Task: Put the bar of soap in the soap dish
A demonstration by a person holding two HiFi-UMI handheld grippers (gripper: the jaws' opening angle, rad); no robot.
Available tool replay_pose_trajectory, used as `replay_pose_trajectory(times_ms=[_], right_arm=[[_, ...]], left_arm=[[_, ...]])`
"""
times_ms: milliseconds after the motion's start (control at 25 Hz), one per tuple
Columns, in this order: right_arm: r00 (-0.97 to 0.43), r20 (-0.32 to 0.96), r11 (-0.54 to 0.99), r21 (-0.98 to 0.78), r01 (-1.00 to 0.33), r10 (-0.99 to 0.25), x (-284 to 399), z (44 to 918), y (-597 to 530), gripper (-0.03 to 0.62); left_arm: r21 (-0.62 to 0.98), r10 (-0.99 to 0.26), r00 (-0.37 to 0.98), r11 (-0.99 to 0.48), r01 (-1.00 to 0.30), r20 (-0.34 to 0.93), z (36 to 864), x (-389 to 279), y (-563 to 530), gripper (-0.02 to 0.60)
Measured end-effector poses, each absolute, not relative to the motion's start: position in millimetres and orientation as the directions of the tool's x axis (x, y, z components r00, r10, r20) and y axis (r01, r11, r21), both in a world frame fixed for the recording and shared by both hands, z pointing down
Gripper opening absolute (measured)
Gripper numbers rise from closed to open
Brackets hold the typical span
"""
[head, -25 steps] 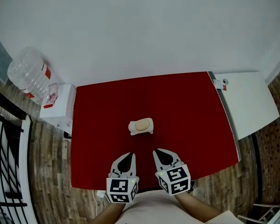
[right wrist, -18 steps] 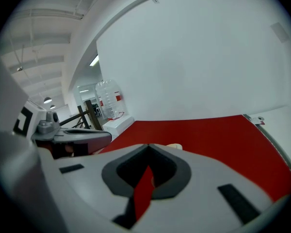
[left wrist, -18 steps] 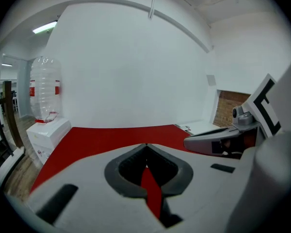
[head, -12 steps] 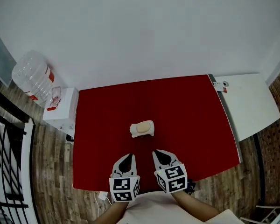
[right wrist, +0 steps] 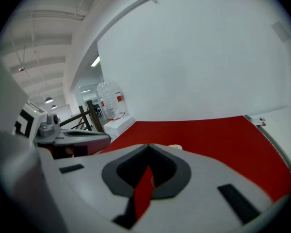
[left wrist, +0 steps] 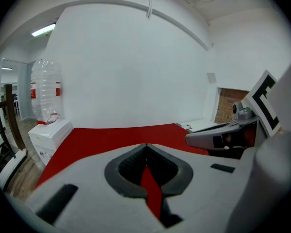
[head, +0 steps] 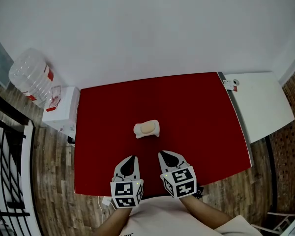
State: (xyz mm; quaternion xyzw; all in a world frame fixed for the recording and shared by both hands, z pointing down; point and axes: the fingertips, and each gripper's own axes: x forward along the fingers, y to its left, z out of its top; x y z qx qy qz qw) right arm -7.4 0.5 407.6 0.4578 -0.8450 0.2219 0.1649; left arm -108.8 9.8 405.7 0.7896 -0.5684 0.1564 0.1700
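You have no readable text here: the red label [left wrist: 41,90] on the clear plastic water bottle [head: 29,77] is too small to read.

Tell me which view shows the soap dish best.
The head view: the whole dish shows from above on the red table, soap in it. The right gripper view shows only a pale sliver over the right tongs. The left gripper view shows none of it.

Beige soap [head: 147,128], white soap dish [head: 138,131], red table [head: 201,114].
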Motion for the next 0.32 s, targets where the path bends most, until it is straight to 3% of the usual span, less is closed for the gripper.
replay_pose_trajectory(times_ms=[320], right_arm=[[-0.522,0.459,0.479,-0.216,-0.851,-0.719,-8.9,403.6,-5.9,0.005]], left_arm=[[0.076,-0.847,0.312,-0.311,-0.947,0.430,404.8,-99.0,2.4,0.006]])
